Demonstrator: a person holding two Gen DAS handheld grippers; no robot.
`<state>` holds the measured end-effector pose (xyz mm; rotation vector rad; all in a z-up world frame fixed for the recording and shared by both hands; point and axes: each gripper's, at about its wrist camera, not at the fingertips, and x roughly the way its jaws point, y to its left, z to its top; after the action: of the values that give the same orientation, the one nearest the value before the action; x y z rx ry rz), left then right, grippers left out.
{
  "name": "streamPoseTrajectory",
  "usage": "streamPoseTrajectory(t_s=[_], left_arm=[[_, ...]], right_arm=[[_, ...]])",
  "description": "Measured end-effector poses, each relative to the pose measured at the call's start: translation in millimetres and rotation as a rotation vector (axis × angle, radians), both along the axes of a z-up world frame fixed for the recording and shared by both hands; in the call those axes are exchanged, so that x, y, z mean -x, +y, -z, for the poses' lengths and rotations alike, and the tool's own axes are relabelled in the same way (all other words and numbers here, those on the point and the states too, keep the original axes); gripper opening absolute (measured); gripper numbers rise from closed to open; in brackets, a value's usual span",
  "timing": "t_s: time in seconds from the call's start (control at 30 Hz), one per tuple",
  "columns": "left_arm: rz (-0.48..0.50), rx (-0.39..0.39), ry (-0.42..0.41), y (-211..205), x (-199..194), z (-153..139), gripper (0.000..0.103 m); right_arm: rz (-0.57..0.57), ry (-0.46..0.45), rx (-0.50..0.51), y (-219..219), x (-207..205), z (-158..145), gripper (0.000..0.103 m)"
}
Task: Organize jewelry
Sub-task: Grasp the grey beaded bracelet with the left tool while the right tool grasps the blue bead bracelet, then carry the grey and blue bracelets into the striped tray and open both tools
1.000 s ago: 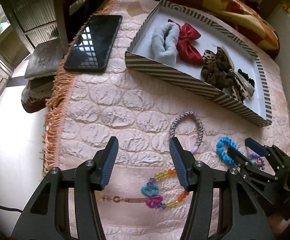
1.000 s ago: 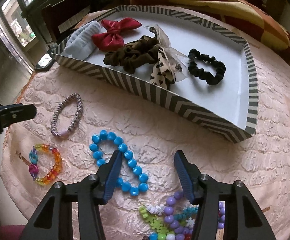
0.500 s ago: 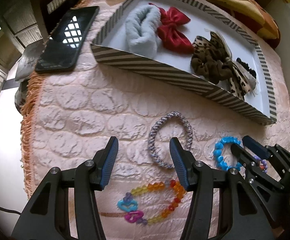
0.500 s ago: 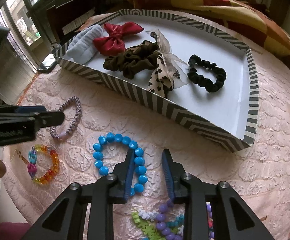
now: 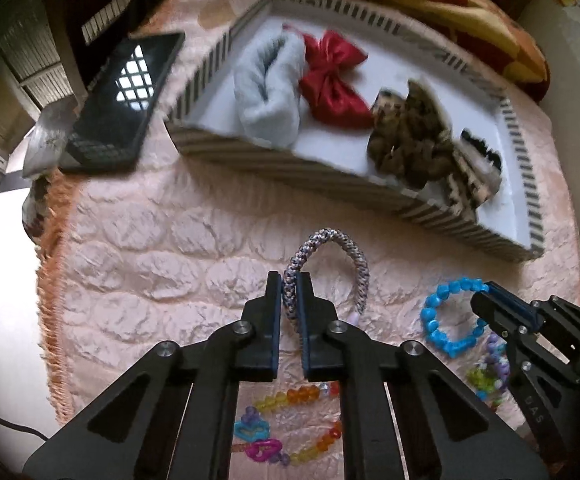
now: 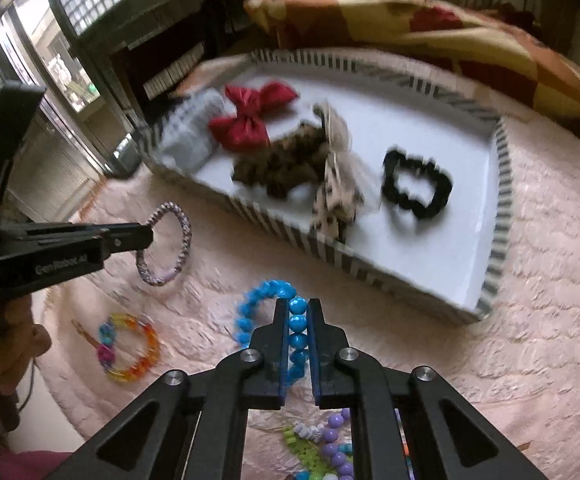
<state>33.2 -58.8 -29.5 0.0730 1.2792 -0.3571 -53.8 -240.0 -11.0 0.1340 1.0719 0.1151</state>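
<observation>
My left gripper (image 5: 288, 280) is shut on the woven purple-grey bracelet (image 5: 355, 258), which also shows in the right wrist view (image 6: 184, 230), lifted off the pink quilt. My right gripper (image 6: 297, 306) is shut on the blue bead bracelet (image 6: 264, 294); it also shows in the left wrist view (image 5: 445, 312). The striped tray (image 5: 309, 170) with a white floor (image 6: 441, 248) lies beyond, holding a pale blue scrunchie (image 5: 268, 92), a red bow (image 5: 331, 82), leopard scrunchies (image 5: 413, 140) and a black scrunchie (image 6: 415, 186).
A rainbow bead bracelet with heart links (image 5: 286, 428) lies near the quilt's front edge. A pile of mixed bead bracelets (image 6: 329, 444) lies under my right gripper. A black phone (image 5: 124, 100) lies left of the tray. A patterned pillow (image 6: 429, 36) lies behind it.
Both grippers have shut: the left on the woven bracelet, the right on the blue bead bracelet. Both bracelets have come up off the quilt.
</observation>
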Motion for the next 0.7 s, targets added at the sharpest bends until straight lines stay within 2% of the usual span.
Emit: streamPoseTrajectory(t_s=[0.23,0.33,0.47,0.7], left_arm=[[0.038,0.040,-0.069,-4.0,-4.0,-41.3,0.006],[0.045,0.053,-0.088,-9.4,-15.6,-55.6,0.006],[0.059,0.043,-0.130,-21.7,-25.7,-72.7,0.006],[0.087,0.007,-0.180,-51.8,-47.7,-81.6,0.006]], right_arm=[[0.005,-0.100,0.004,-15.5,-6.4,-51.6,0.008],[0.028,-0.123,0.012,-29.9,-16.0,-63.6,0.008],[0.059,-0.135,0.018,-47.6,-28.7,-70.4,0.008],[0.073,-0.121,0.036,-66.9,-62.3,-65.2,0.008]])
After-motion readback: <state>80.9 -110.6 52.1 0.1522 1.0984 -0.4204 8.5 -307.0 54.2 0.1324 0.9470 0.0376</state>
